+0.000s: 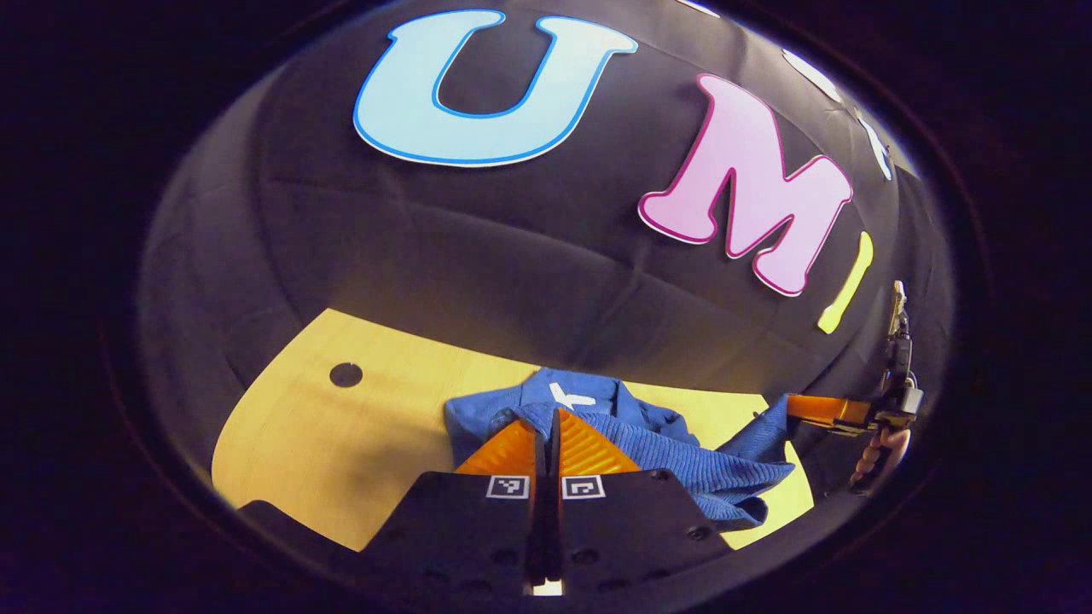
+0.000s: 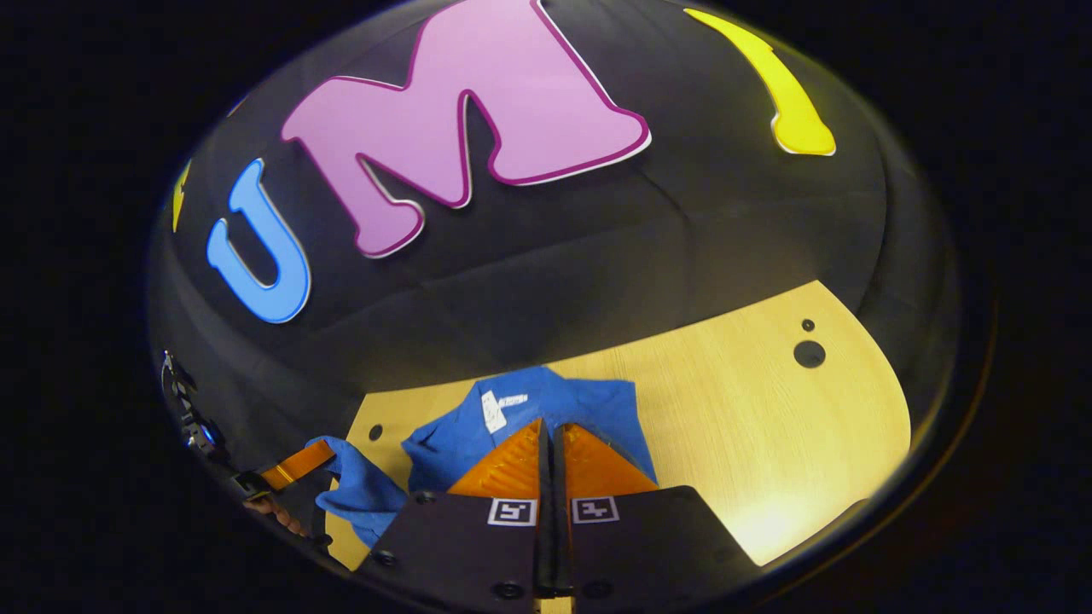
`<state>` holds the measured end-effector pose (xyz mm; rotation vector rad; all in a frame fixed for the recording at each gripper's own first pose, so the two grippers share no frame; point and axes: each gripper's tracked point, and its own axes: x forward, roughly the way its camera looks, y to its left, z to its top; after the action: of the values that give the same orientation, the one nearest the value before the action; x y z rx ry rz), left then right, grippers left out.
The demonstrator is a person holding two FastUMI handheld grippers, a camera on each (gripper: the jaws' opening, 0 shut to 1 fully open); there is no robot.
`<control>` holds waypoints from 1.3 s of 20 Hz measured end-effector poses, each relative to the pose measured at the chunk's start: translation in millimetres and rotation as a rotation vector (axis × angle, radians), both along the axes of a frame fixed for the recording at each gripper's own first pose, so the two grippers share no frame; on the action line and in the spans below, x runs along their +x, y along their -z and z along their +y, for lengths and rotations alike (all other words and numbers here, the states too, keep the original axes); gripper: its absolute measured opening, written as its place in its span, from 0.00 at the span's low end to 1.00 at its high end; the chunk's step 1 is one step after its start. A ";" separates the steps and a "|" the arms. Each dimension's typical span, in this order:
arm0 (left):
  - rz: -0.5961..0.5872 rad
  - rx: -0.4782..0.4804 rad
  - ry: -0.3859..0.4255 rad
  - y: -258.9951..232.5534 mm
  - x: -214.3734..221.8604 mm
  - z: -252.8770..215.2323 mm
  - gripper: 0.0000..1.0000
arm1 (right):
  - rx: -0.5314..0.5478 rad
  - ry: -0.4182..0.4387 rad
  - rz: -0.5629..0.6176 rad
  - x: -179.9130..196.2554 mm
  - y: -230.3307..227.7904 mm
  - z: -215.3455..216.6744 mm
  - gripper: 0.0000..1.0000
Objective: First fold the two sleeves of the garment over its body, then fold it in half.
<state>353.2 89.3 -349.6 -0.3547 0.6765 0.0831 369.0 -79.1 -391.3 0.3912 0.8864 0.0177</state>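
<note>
The left gripper [image 1: 548,426] had its fingers pressed together, pinching a lifted fold of the blue garment [image 1: 682,460], which lay bunched near the back edge of the wooden table [image 1: 341,443]. The right gripper [image 2: 546,439] likewise had its fingers pinched together on the garment's cloth, just below the collar with its white label [image 2: 493,411]. The table's far right corner bore two round holes [image 2: 809,353].

Blue garment [image 1: 648,435] on wooden table [image 1: 341,435]
</note>
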 end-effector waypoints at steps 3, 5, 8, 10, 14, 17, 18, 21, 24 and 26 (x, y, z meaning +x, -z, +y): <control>-0.071 -0.056 -0.040 37.5 53.5 20.5 0.00 | 0.024 0.075 -0.030 47.2 37.2 -5.4 0.01; -0.080 0.031 -0.003 77.3 78.4 34.7 0.00 | 0.001 0.120 -0.061 76.8 58.4 -13.6 0.01; -0.100 0.082 0.037 117.4 98.6 41.4 0.00 | -0.075 0.139 -0.035 95.4 114.8 -27.5 0.01; -0.107 0.117 0.015 124.8 102.5 42.1 0.00 | -0.125 0.134 -0.014 92.5 141.5 -29.1 0.01; -0.040 0.151 0.045 129.5 100.1 27.7 0.38 | -0.208 0.076 0.003 77.0 166.6 -25.2 0.39; -0.025 0.186 -0.031 98.9 85.7 25.9 0.85 | -0.257 0.097 -0.106 75.9 136.3 -35.7 0.98; -0.053 0.183 -0.064 83.0 80.6 26.2 0.84 | -0.261 0.114 -0.152 73.3 119.7 -39.3 0.99; -0.131 0.192 -0.122 35.9 44.0 29.3 0.85 | -0.285 0.147 -0.298 53.5 56.6 -51.3 0.99; -0.211 0.215 -0.129 -17.4 -12.0 19.2 0.85 | -0.330 0.152 -0.438 12.5 -8.5 -58.1 0.98; -0.271 0.221 -0.128 -58.1 -53.3 5.0 0.85 | -0.351 0.144 -0.498 -26.2 -48.1 -57.5 0.98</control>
<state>299.9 94.3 -291.4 -0.1915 0.3711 0.2259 342.9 -136.6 -343.1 0.1095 0.3557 -0.1654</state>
